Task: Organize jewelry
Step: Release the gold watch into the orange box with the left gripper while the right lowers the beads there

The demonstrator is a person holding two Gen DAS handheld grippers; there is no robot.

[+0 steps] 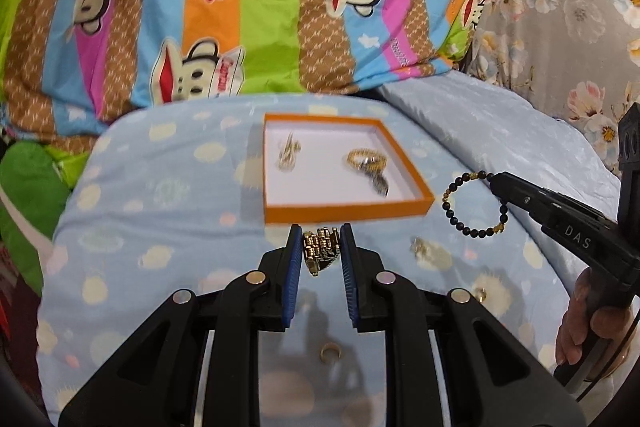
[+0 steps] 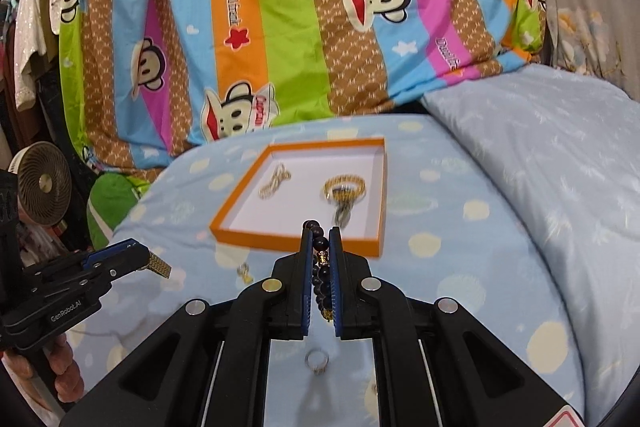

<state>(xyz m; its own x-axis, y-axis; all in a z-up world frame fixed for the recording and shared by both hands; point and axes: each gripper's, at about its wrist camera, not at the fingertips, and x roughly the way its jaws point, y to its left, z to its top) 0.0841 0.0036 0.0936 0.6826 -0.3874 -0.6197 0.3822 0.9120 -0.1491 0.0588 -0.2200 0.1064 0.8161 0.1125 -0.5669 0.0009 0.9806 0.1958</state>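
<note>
An orange-rimmed tray (image 1: pixel 348 207) (image 2: pixel 296 241) lies on the blue cloud-print bed cover. It holds a gold chain (image 1: pixel 289 155) (image 2: pixel 275 183) and a gold bracelet (image 1: pixel 366 159) (image 2: pixel 345 187). My left gripper (image 1: pixel 320 231) is shut on a gold link watch band (image 1: pixel 320 249), held above the cover just before the tray's near rim; it also shows in the right wrist view (image 2: pixel 158 265). My right gripper (image 2: pixel 320 231) is shut on a dark beaded bracelet (image 2: pixel 322 267), which hangs as a loop right of the tray in the left wrist view (image 1: pixel 474 205).
Loose small pieces lie on the cover: a gold ring (image 1: pixel 330 351), a gold trinket (image 1: pixel 420 247), a silver ring (image 2: pixel 317 361), a small gold piece (image 2: pixel 245 271). A striped monkey-print quilt (image 1: pixel 248 3) is piled behind. A fan (image 2: pixel 40 183) stands at the far left.
</note>
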